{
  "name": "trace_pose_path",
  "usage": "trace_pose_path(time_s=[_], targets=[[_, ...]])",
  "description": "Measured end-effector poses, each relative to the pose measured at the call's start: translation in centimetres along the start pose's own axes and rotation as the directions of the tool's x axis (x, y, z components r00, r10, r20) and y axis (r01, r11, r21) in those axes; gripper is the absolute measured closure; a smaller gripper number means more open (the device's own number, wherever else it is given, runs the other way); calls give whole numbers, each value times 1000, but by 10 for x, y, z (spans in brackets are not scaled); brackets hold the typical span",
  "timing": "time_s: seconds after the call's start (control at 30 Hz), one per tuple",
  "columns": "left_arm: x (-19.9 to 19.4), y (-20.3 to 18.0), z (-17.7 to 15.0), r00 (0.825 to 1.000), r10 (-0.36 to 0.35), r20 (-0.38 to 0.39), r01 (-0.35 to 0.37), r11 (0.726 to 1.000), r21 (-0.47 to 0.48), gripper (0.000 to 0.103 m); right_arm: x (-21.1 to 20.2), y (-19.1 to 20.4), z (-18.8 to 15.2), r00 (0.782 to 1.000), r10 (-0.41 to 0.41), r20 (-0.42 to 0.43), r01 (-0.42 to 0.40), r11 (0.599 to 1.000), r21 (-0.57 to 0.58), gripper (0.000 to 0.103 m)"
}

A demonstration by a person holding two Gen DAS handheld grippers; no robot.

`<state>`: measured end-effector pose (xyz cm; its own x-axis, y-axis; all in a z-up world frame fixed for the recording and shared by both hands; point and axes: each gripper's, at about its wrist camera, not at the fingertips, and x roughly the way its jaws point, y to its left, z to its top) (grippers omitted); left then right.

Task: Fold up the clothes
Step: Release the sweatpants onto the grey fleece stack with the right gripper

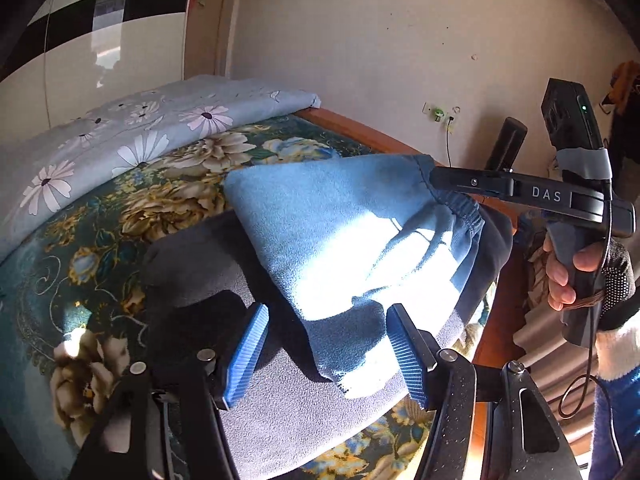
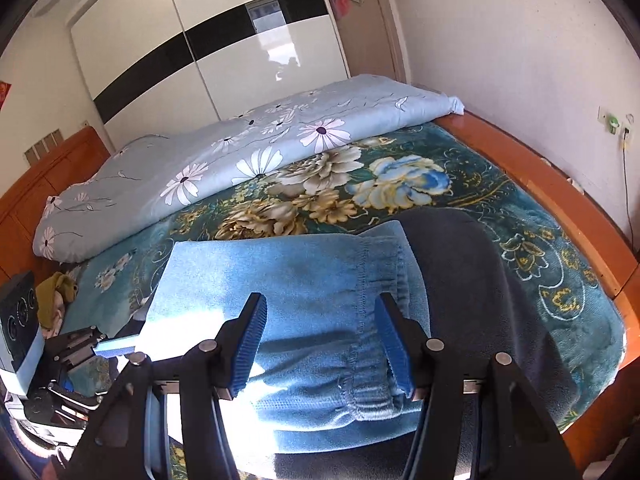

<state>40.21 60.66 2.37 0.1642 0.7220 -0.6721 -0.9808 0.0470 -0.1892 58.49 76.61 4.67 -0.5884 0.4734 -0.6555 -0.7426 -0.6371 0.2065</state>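
Both pairs of jaws stand apart with nothing pinched. My left gripper (image 1: 326, 354) hovers at the bottom of its frame over the near corner of the blue fleece garment (image 1: 340, 232); my right gripper (image 2: 324, 344) hangs low in its frame above the elastic waistband (image 2: 372, 292). That garment lies folded at frame centre, on top of a dark grey garment (image 2: 472, 280), on the floral blanket (image 2: 540, 240). I judge the fleece light, limp and grippy, so it will sag. I would pinch the stitched waistband and the opposite corner, through all layers.
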Motion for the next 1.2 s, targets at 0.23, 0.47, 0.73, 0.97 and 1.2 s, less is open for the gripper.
trace_pose_path(time_s=[0.23, 0.47, 0.73, 0.97, 1.2], targets=[[-46, 5, -28, 993, 43, 110, -46, 999, 17, 35, -33, 28, -41, 990, -137, 29, 138, 990, -41, 45], [-57, 4, -63, 991, 88, 96, -90, 996, 8, 17, -36, 45, -85, 967, -253, 29, 254, 965, -56, 34], [-59, -4, -88, 985, 150, 84, -155, 986, 54, 2, -32, 73, -120, 958, -284, 28, 286, 952, -106, 11], [-76, -5, -97, 972, 193, 133, -198, 980, 31, 0, -48, 95, -140, 935, -345, 79, 352, 930, -105, 10], [-80, -8, -111, 957, 256, 134, -263, 964, 38, 0, -69, 100, -139, 902, -390, 183, 402, 915, -35, 10]])
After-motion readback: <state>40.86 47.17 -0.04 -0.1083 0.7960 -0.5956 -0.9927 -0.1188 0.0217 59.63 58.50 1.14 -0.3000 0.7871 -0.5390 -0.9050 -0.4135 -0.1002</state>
